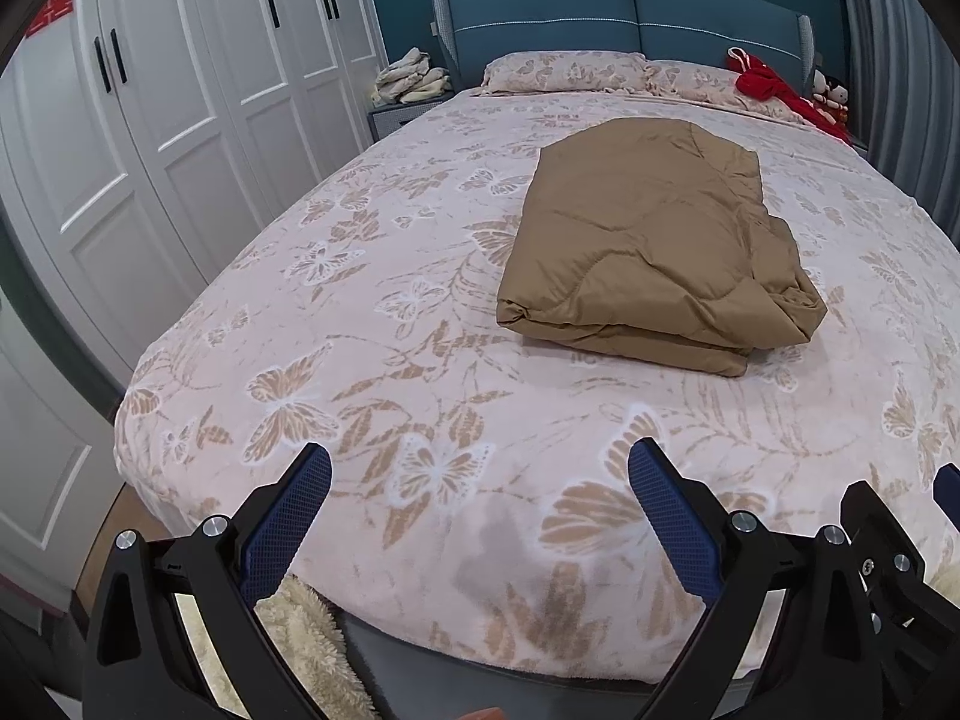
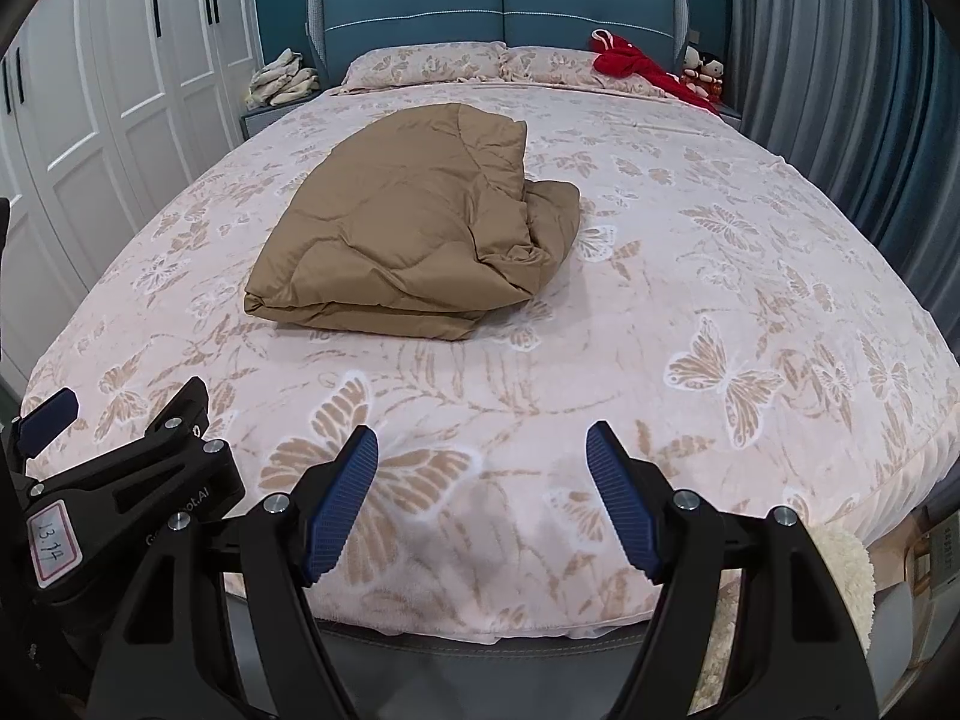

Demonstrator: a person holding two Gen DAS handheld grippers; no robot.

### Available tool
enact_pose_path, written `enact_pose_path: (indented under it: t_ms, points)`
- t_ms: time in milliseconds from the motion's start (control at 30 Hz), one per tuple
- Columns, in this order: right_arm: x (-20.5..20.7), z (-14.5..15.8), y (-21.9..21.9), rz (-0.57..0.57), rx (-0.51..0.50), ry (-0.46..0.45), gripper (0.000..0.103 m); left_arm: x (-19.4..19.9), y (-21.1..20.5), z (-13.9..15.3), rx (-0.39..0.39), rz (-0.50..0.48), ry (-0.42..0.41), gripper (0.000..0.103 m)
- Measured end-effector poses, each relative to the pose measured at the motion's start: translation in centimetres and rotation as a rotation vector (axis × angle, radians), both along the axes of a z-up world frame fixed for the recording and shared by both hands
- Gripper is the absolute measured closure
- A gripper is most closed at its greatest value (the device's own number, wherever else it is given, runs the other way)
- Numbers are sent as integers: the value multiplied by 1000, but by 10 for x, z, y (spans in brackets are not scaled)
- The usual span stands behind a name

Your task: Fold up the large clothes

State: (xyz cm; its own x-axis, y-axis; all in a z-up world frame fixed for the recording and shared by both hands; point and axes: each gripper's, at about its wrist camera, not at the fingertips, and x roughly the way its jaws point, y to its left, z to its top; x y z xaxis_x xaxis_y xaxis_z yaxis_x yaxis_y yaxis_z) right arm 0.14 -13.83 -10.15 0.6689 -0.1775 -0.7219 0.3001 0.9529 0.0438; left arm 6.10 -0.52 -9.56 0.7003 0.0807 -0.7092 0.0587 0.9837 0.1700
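A tan quilted garment (image 1: 654, 252) lies folded into a thick rectangle in the middle of the bed, its right side bunched. It also shows in the right wrist view (image 2: 414, 228). My left gripper (image 1: 480, 468) is open and empty above the foot of the bed, well short of the garment. My right gripper (image 2: 483, 450) is open and empty beside it, also at the foot end. Part of the right gripper shows at the right edge of the left wrist view (image 1: 888, 546), and the left gripper at the left edge of the right wrist view (image 2: 120, 468).
The bed (image 1: 360, 360) has a pink butterfly-print cover and two pillows (image 1: 564, 72) by a blue headboard. White wardrobes (image 1: 150, 120) stand left, grey curtains (image 2: 840, 90) right. A red cloth (image 2: 636, 63), dolls (image 2: 702, 69), a pile of pale cloth (image 1: 408, 78) and a fluffy rug (image 1: 306, 648) lie around.
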Motion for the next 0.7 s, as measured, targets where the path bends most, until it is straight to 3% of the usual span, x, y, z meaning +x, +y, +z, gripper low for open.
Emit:
enact_pose_path:
  t_ms: [700]
  points:
    - [-1, -1, 0, -4, 1, 2, 34, 0, -1, 0, -1, -3, 9, 8]
